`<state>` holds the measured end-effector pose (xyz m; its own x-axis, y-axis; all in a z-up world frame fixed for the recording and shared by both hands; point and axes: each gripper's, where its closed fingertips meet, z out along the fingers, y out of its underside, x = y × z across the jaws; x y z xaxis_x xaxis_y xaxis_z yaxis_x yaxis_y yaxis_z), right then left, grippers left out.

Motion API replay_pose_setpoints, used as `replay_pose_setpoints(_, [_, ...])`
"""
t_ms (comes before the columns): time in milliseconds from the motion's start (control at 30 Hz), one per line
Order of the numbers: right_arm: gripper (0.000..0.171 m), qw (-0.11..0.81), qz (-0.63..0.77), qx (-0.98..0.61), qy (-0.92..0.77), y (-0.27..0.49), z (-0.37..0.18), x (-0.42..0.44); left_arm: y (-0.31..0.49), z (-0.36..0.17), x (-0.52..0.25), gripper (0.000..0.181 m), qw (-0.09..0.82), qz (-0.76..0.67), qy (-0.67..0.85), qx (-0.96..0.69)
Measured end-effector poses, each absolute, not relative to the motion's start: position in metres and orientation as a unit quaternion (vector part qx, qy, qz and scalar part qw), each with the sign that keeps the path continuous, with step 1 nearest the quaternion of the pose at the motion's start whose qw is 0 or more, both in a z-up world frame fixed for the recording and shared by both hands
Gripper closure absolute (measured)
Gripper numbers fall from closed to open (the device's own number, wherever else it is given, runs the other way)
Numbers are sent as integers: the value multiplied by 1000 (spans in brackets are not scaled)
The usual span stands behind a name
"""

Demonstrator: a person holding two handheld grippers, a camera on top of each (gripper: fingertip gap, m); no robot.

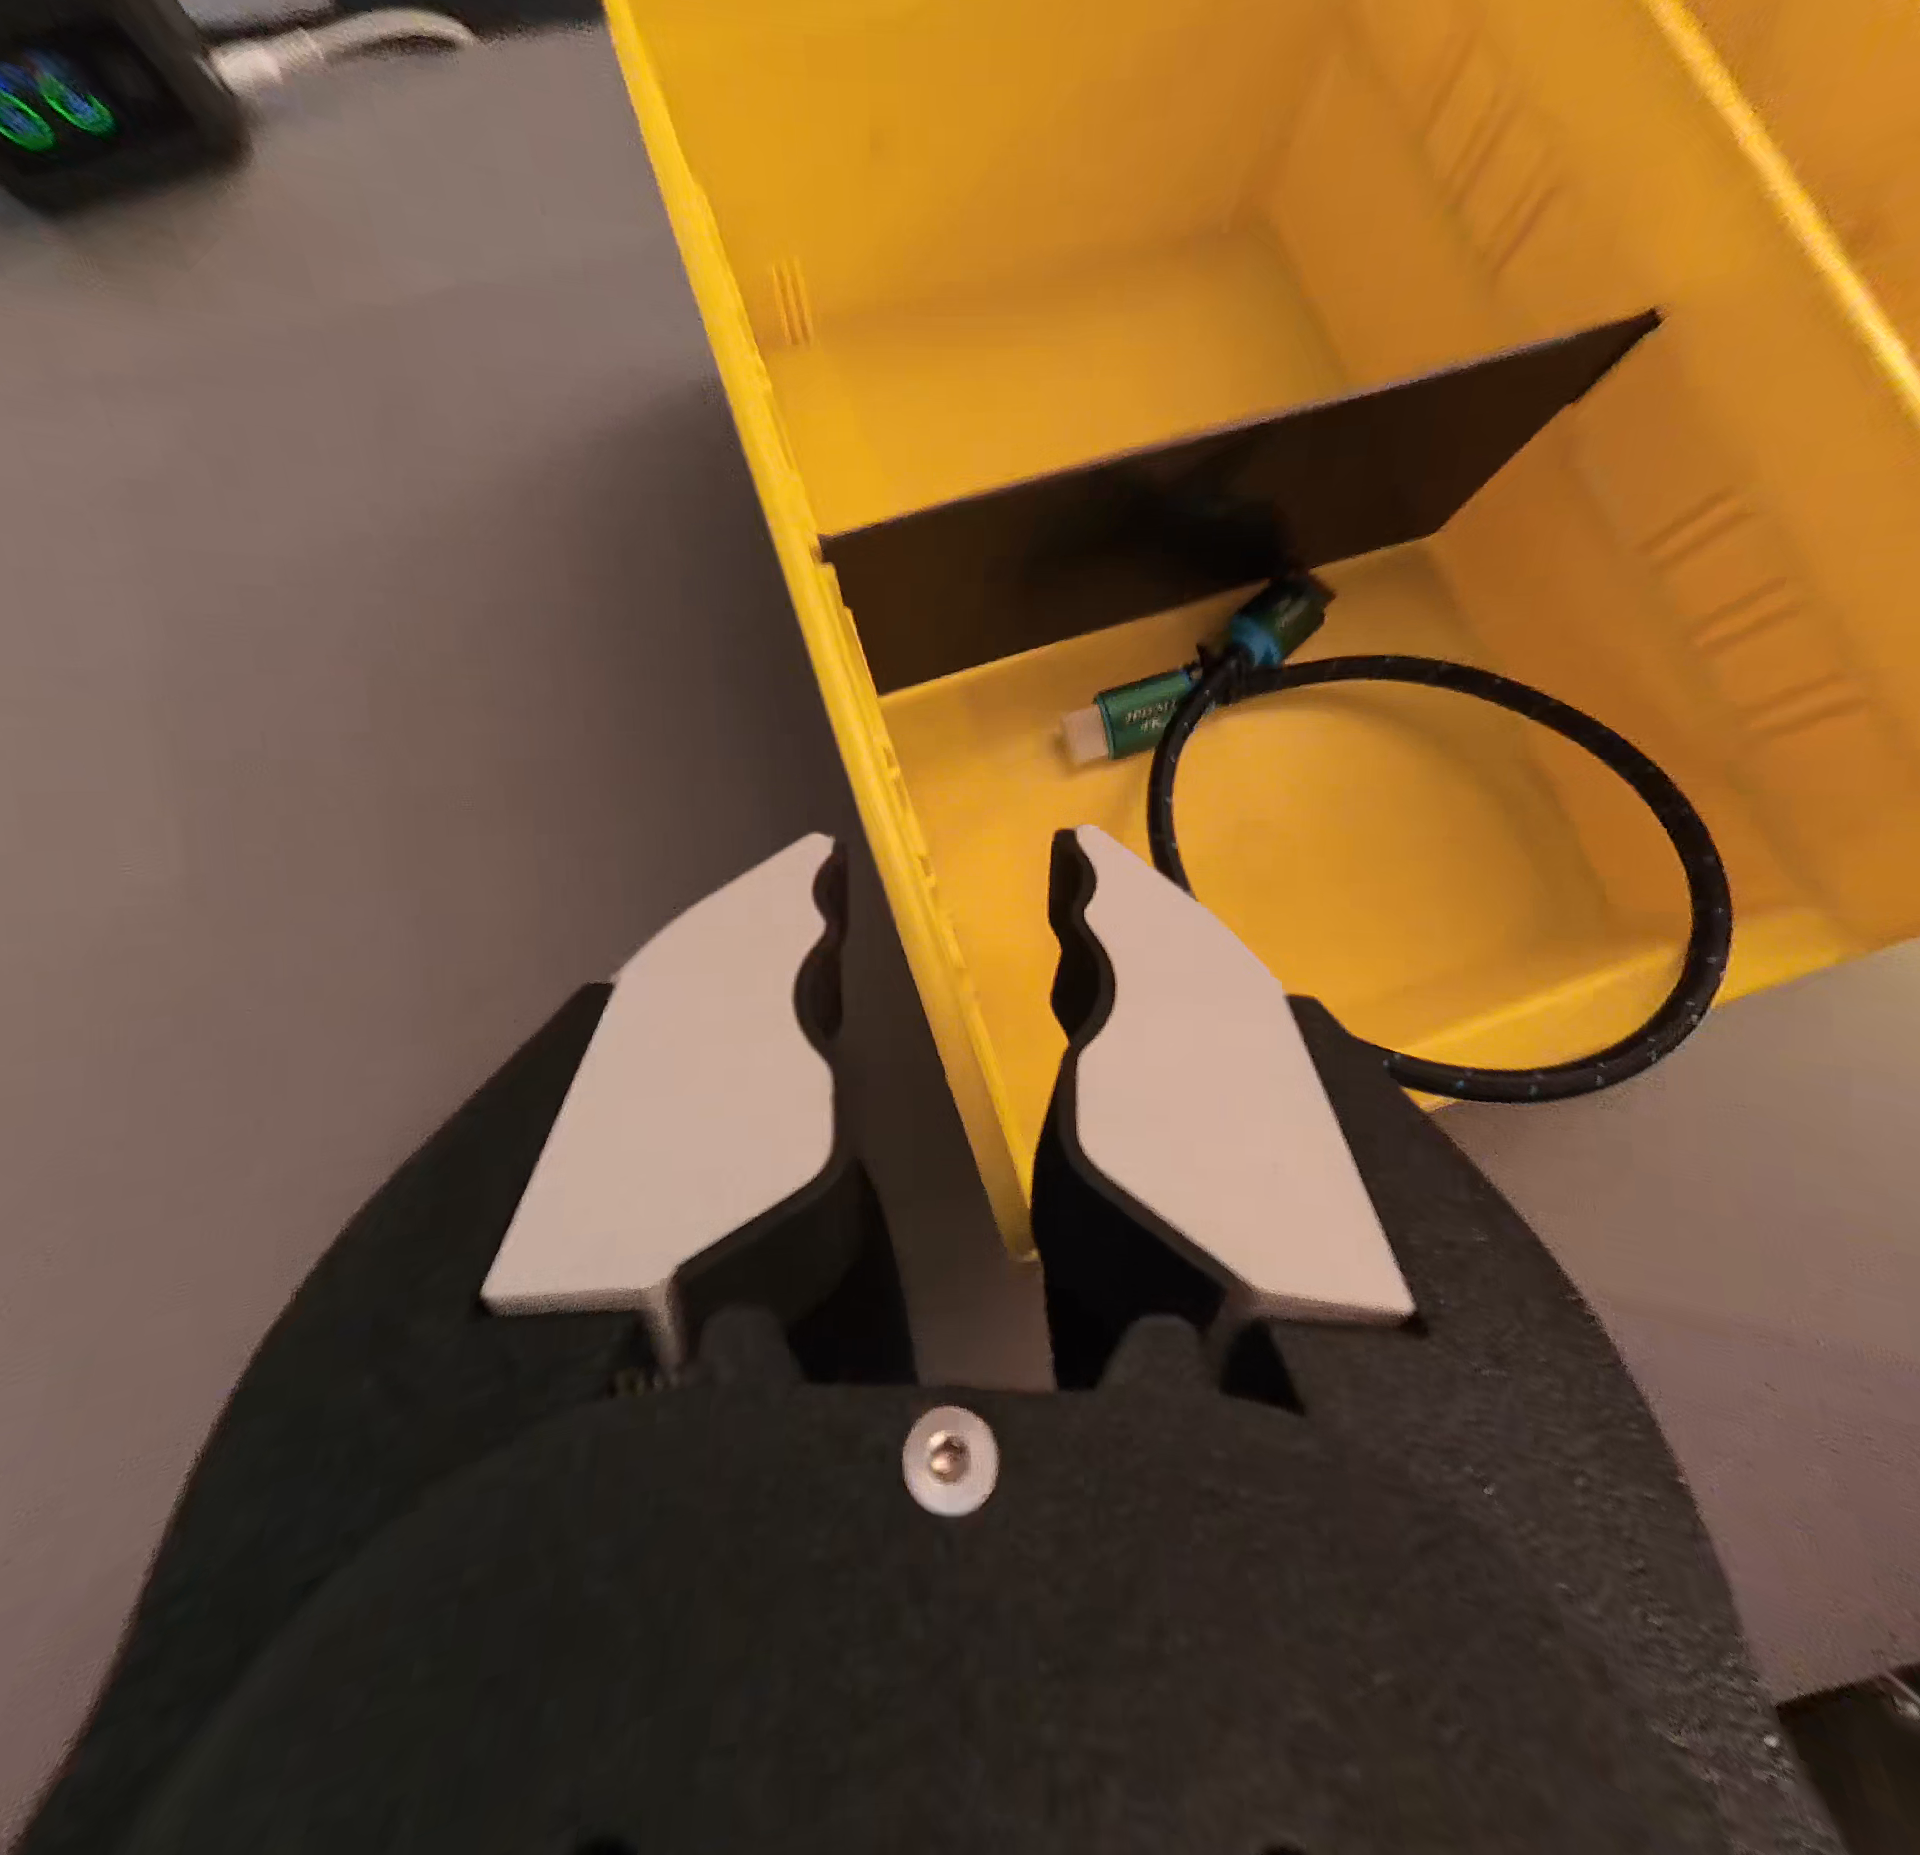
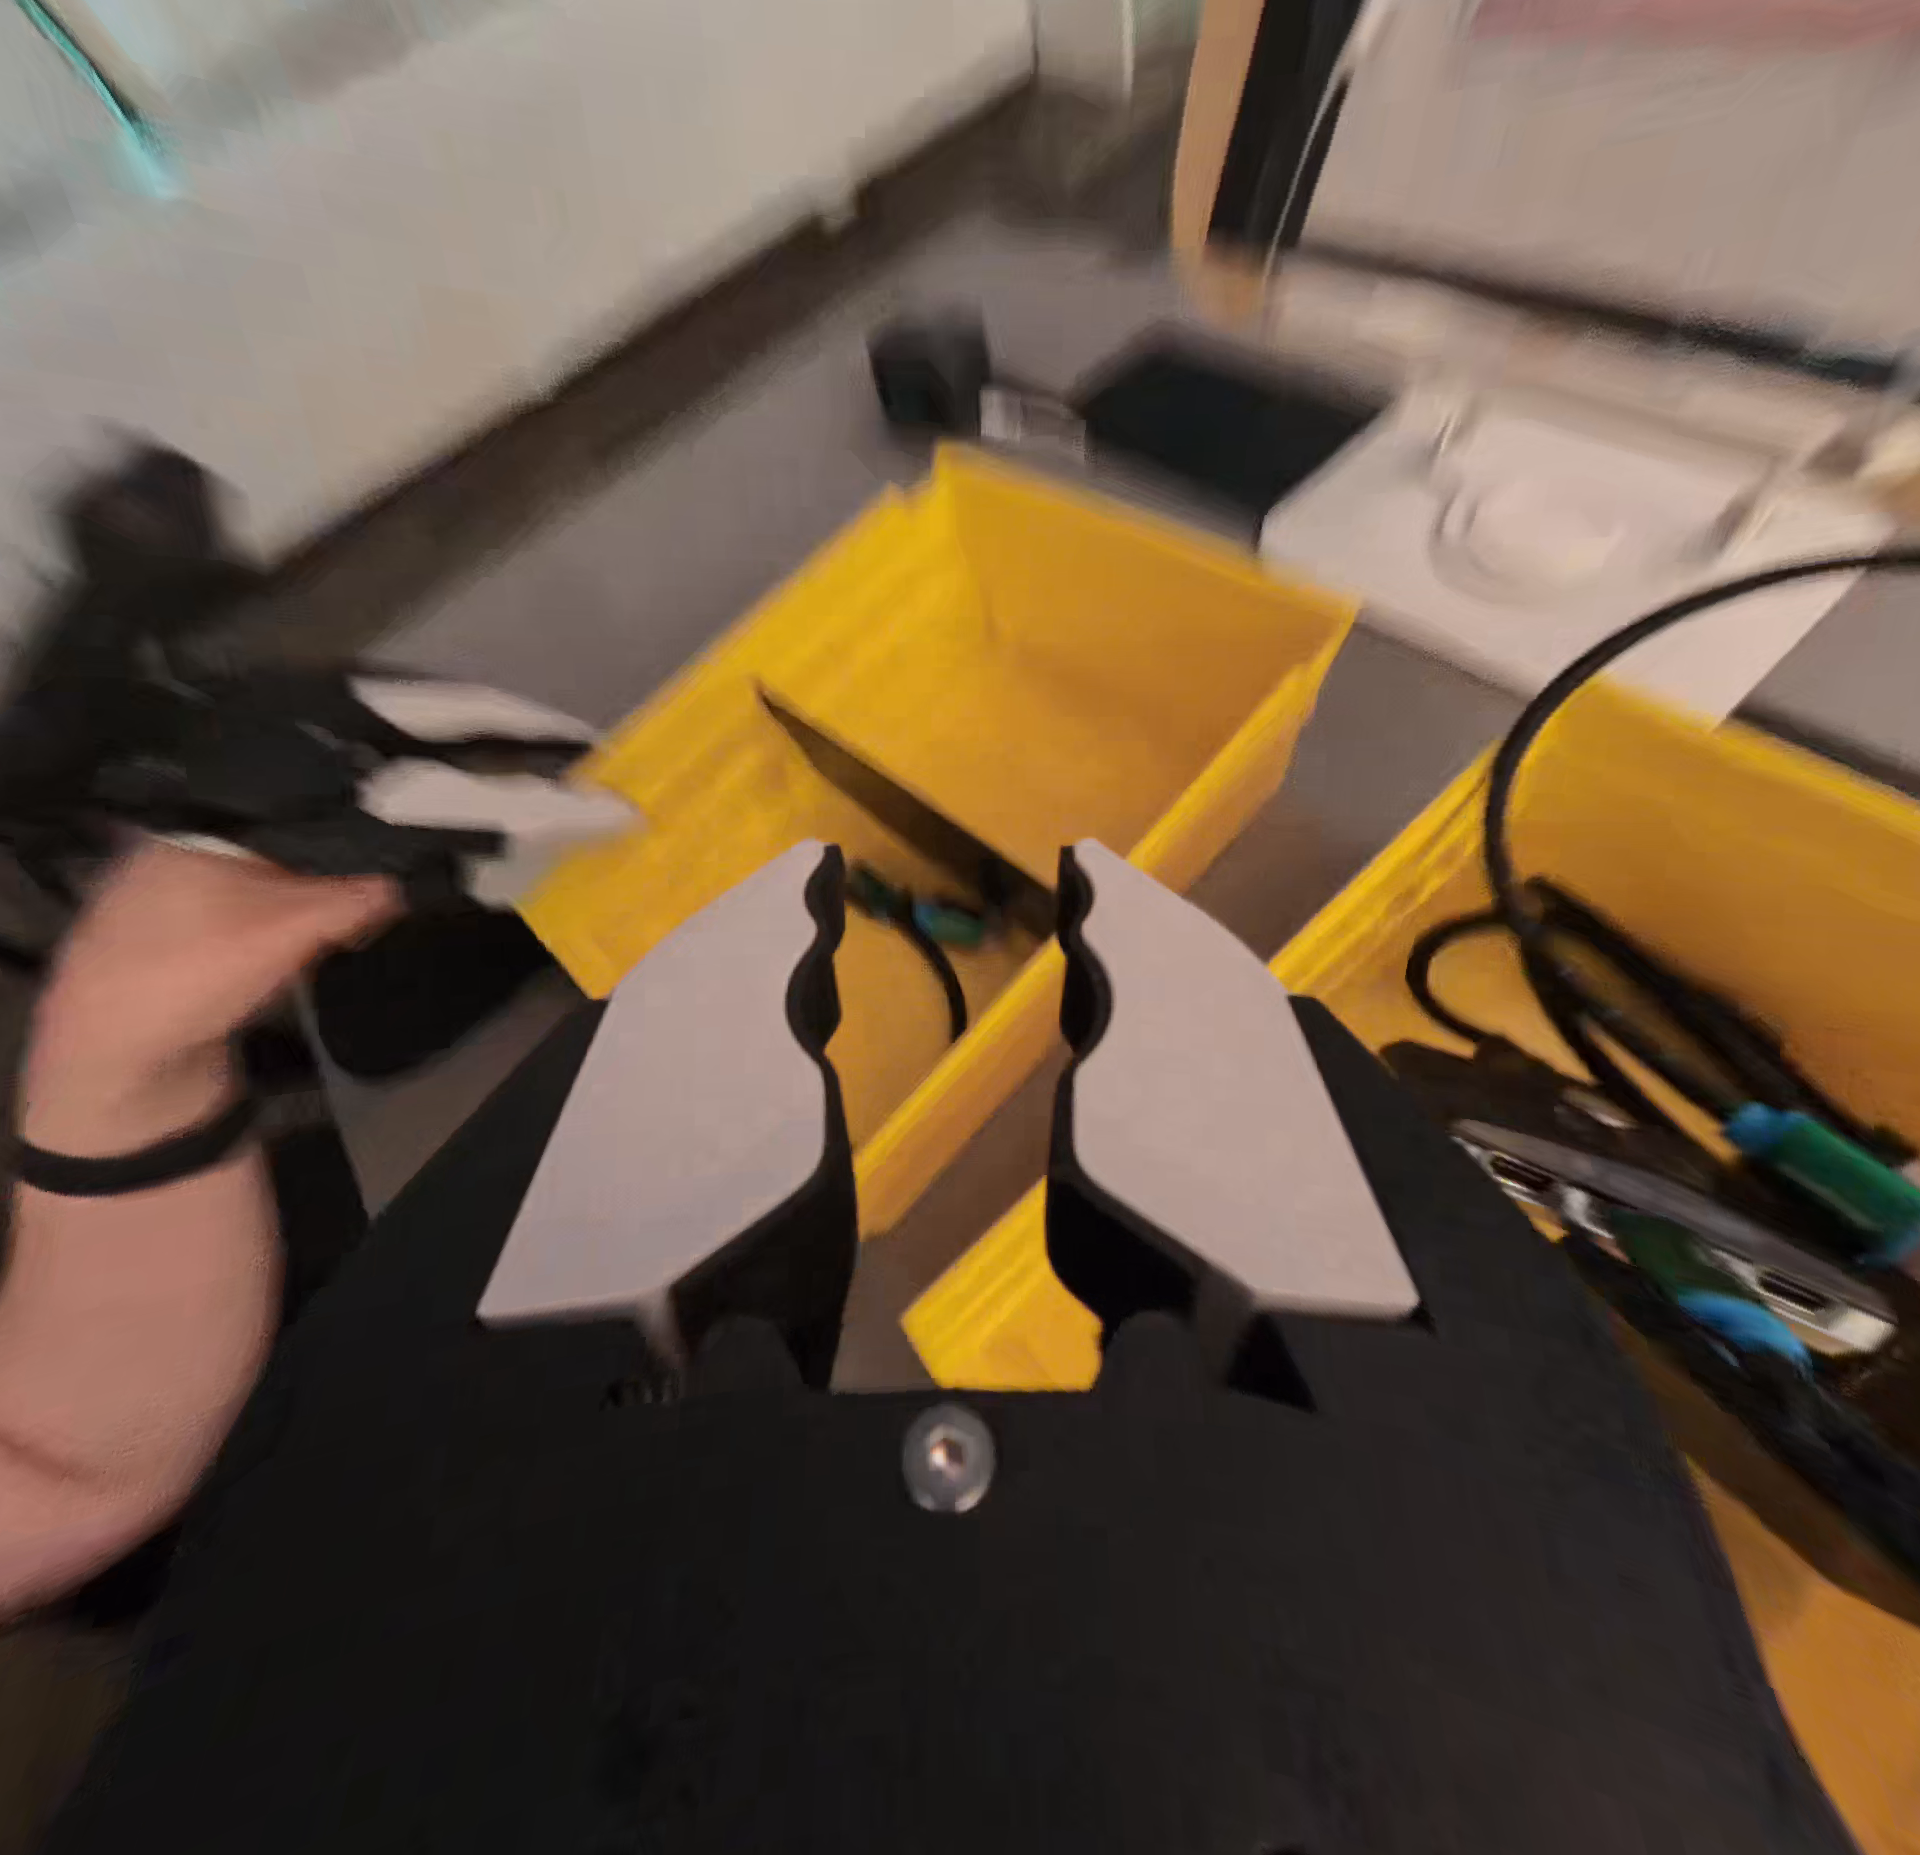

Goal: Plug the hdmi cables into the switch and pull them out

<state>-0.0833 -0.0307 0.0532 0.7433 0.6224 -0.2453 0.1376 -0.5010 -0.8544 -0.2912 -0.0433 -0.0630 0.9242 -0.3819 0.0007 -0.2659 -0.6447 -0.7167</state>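
Note:
In the left wrist view a short black braided HDMI cable [image 1: 1621, 797] with green plugs [image 1: 1138, 725] lies looped in the near compartment of a yellow bin [image 1: 1039, 195]. My left gripper [image 1: 951, 849] is open and empty, over the bin's left wall. In the blurred right wrist view my right gripper [image 2: 945, 860] is open and empty above the gap between two yellow bins. The right bin [image 2: 1714, 829] holds a grey switch [image 2: 1662, 1223] with green and blue plugs [image 2: 1829, 1171] and black cables [image 2: 1538, 766]. The left bin [image 2: 1091, 642] holds the short cable [image 2: 935, 953].
A black divider [image 1: 1195, 527] splits the left bin. A black device with green lights [image 1: 73, 101] stands far left on the grey table [image 1: 364, 662]. In the right wrist view a hand [image 2: 156, 1026] holds the other gripper [image 2: 499, 766] at left; dark boxes [image 2: 1216, 413] stand behind. The tips of one gripper are about 25 centimeters away from the tips of the other.

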Motion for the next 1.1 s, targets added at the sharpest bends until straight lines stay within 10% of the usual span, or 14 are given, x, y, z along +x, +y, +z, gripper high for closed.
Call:
replay_pose_setpoints(267, [127, 167, 120, -947, -249, -16, -65, -103, -67, -45, -281, 143, 420, -65, 217, -878])
replay_pose_setpoints(1100, [166, -3, 144, -971, -192, 9, -68, -164, -145, 75, -269, 144, 557, -175, 218, -782])
